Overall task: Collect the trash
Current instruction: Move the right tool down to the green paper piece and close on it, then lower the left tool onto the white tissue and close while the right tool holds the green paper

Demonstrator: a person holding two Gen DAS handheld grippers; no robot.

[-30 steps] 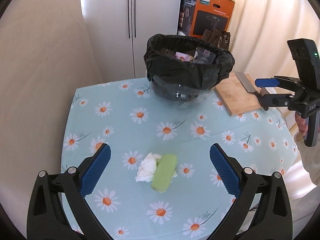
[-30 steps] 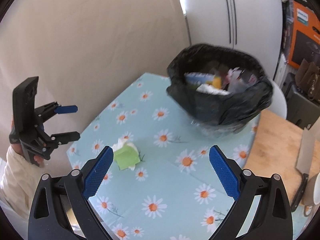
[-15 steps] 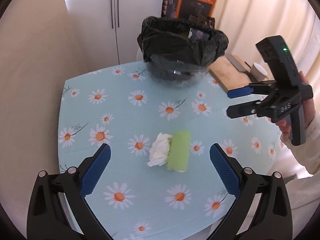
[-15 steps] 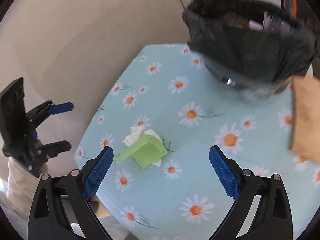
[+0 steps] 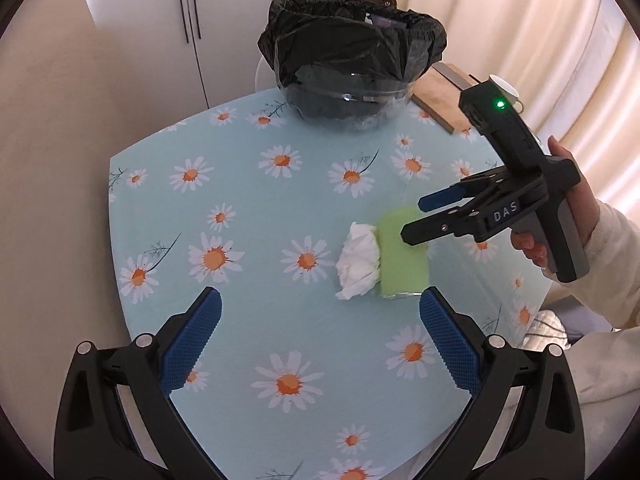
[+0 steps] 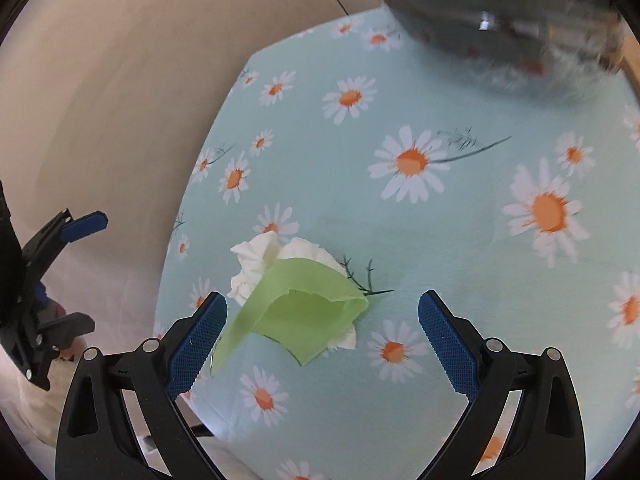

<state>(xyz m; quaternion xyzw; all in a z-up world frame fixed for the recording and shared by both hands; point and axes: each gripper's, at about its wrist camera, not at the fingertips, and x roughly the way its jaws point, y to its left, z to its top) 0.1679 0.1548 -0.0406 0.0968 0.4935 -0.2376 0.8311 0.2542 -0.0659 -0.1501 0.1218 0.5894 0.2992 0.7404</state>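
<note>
from our left wrist view, our left gripper (image 5: 318,340) hangs with jaws wide apart near the table's front edge, while the green wrapper (image 5: 401,256) and white tissue (image 5: 359,260) lie ahead and to its right, long axis running away from us, with our right gripper (image 5: 420,216), the nearer one, spread just over the wrapper's far end. from our right wrist view, that gripper (image 6: 322,336) has the wrapper (image 6: 304,312) between its parted fingers toward the left one, close to the tablecloth (image 6: 460,240) edge, with open cloth toward the lined bin (image 6: 500,20).
</note>
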